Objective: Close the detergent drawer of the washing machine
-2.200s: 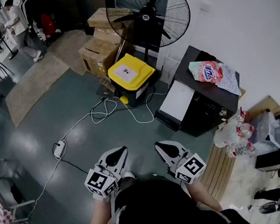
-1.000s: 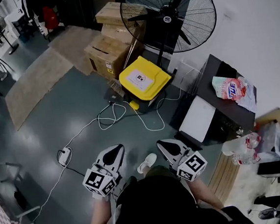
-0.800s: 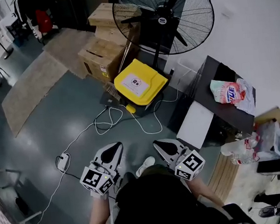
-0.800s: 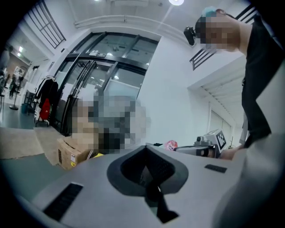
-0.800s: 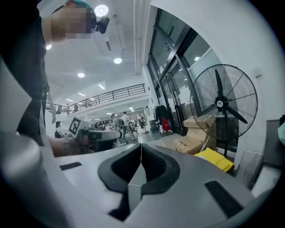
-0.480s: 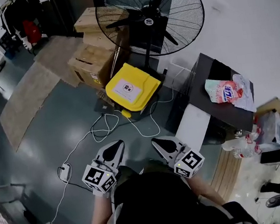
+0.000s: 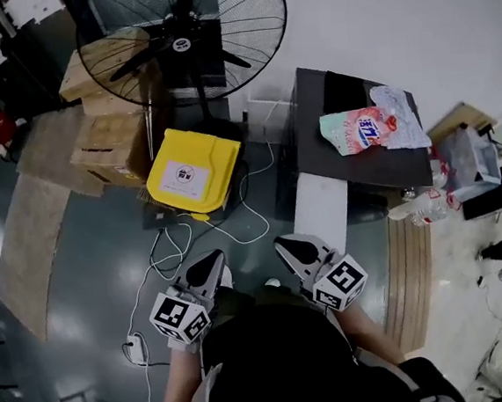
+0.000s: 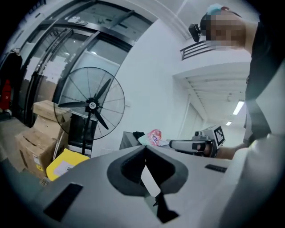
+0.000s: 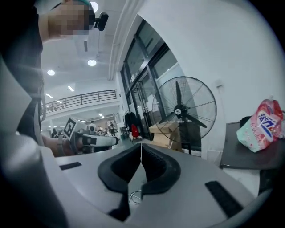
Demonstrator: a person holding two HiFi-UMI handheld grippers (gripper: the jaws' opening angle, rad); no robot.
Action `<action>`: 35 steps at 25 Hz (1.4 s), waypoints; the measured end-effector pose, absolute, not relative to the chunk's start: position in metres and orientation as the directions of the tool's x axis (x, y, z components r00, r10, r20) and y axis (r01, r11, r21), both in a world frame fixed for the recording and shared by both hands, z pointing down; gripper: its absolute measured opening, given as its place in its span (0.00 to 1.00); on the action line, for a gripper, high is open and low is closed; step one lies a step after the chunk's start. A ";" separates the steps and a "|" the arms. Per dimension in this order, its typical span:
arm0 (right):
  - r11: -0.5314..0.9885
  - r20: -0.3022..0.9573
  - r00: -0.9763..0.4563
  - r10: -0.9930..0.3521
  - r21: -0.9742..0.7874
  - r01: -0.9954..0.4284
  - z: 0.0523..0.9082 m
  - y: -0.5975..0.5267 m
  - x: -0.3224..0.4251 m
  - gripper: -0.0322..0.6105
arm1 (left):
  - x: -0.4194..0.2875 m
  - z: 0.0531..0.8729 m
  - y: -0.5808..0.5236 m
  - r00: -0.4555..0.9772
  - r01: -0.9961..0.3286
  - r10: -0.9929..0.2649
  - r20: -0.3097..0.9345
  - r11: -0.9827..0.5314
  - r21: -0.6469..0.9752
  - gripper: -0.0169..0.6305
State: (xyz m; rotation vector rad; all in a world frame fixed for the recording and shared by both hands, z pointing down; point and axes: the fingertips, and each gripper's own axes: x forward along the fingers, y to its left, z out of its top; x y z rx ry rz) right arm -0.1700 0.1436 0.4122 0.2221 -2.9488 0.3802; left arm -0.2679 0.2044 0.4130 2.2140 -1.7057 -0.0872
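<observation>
Left gripper (image 7: 209, 265), right gripper (image 7: 288, 249): jaws closed, empty. Washing machine (image 7: 364, 163) ahead by wall, detergent bag (image 7: 357, 130) at top's back edge; drawer not discernible. Best: face front squarely, push drawer straight in.

Head view: even indoor light fr. above, no hard shadows. Wall (image 7: 409, 12) top right v. bright, nearly blown out. Floor (image 7: 88, 255) dim, w/ pale sheen lower left. Black top (image 7: 284, 360) at bottom shows no detail. Wide lens bends lines at edges; centre fairly sharp.

Left gripper view: fisheye, black vignette in corners. Shell of left gripper (image 8: 145, 149) close to lens, soft, out of focus; bg sharper. Strip lights (image 8: 239, 107) at right glare; wall washed white.

Right gripper view: same fisheye + vignette. Round lamps (image 9: 91, 63) upper left flare. Shell of right gripper (image 9: 141, 144) soft, evenly lit grey. Dark blur along left edge.
</observation>
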 end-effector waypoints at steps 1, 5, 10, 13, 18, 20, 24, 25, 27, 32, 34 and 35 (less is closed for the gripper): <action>0.948 0.181 -0.970 -0.164 -0.243 -0.206 0.414 0.136 -0.166 0.08 | -0.267 0.415 0.194 0.312 -0.918 -0.936 0.162 -0.253 0.306 0.04; 0.890 0.212 -0.921 -0.326 -0.259 -0.374 0.424 0.106 -0.146 0.08 | -0.261 0.428 0.151 0.462 -0.862 -0.868 0.180 -0.392 0.322 0.04; 0.767 0.257 -0.810 -0.527 -0.266 -0.583 0.441 0.089 -0.114 0.08 | -0.238 0.446 0.114 0.657 -0.745 -0.722 0.219 -0.578 0.332 0.04; 0.683 0.278 -0.731 -0.623 -0.263 -0.682 0.451 0.090 -0.095 0.08 | -0.226 0.459 0.099 0.733 -0.679 -0.635 0.243 -0.660 0.321 0.04; 0.513 0.336 -0.571 -0.749 -0.251 -0.821 0.473 0.112 -0.063 0.08 | -0.198 0.478 0.093 0.843 -0.535 -0.464 0.272 -0.775 0.336 0.04; 0.464 0.360 -0.520 -0.775 -0.234 -0.854 0.483 0.121 -0.052 0.08 | -0.189 0.486 0.096 0.864 -0.495 -0.412 0.289 -0.801 0.337 0.04; 0.368 0.423 -0.425 -0.800 -0.214 -0.905 0.506 0.147 -0.034 0.08 | -0.172 0.506 0.109 0.890 -0.417 -0.306 0.337 -0.845 0.335 0.04; 0.350 0.437 -0.411 -0.800 -0.217 -0.911 0.511 0.151 -0.030 0.08 | -0.167 0.511 0.112 0.892 -0.402 -0.283 0.352 -0.852 0.334 0.04; 0.329 0.461 -0.392 -0.796 -0.213 -0.920 0.520 0.156 -0.020 0.08 | -0.156 0.520 0.115 0.889 -0.385 -0.249 0.384 -0.861 0.332 0.04; 0.312 0.524 -0.358 -0.772 -0.179 -0.933 0.547 0.168 0.021 0.08 | -0.130 0.544 0.120 0.866 -0.387 -0.210 0.455 -0.857 0.341 0.04; 0.314 0.547 -0.356 -0.758 -0.173 -0.933 0.559 0.170 0.036 0.08 | -0.121 0.555 0.121 0.849 -0.398 -0.206 0.486 -0.855 0.333 0.05; 0.319 0.556 -0.357 -0.751 -0.168 -0.933 0.565 0.169 0.044 0.08 | -0.116 0.560 0.122 0.841 -0.404 -0.204 0.502 -0.854 0.328 0.05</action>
